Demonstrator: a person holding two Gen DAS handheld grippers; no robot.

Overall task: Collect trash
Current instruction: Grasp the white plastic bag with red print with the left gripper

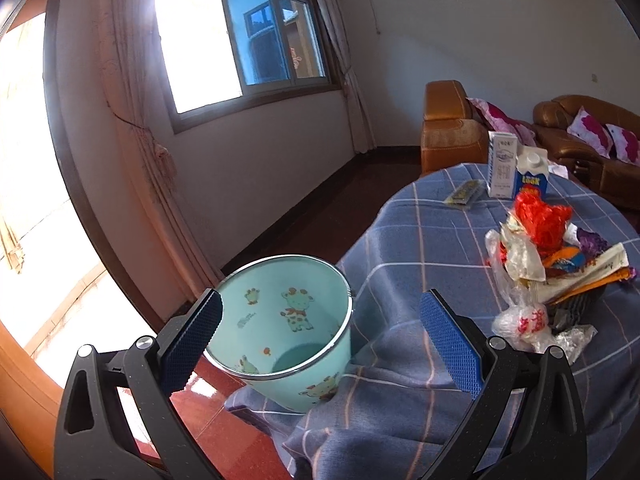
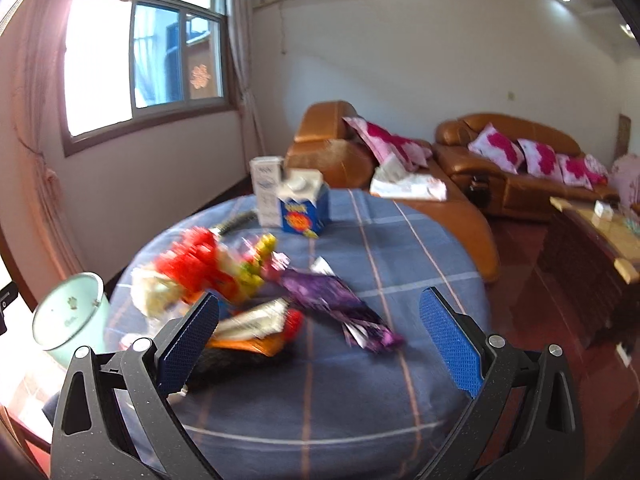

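Living room with brown leather sofa (image 2: 508, 160) behind round worktop (image 1: 420, 240) under blue plaid cloth. Heap of crumpled plastic bags and snack wrappers (image 1: 548, 256) lies on worktop, red bag on top; purple foil wrapper (image 2: 340, 300) at heap's edge. Two milk cartons (image 1: 516, 170) stand upright beyond heap. Mint-green cartoon-print bin (image 1: 288, 328) on floor, touching hanging cloth, open and bare inside. Left gripper (image 1: 320, 344) spread wide above bin, empty. Right gripper (image 2: 320, 344) spread wide over worktop near heap, empty.

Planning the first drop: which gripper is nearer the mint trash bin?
Left. The left gripper hangs open just above the mint trash bin. The right gripper is open over the table, bin off to its left.
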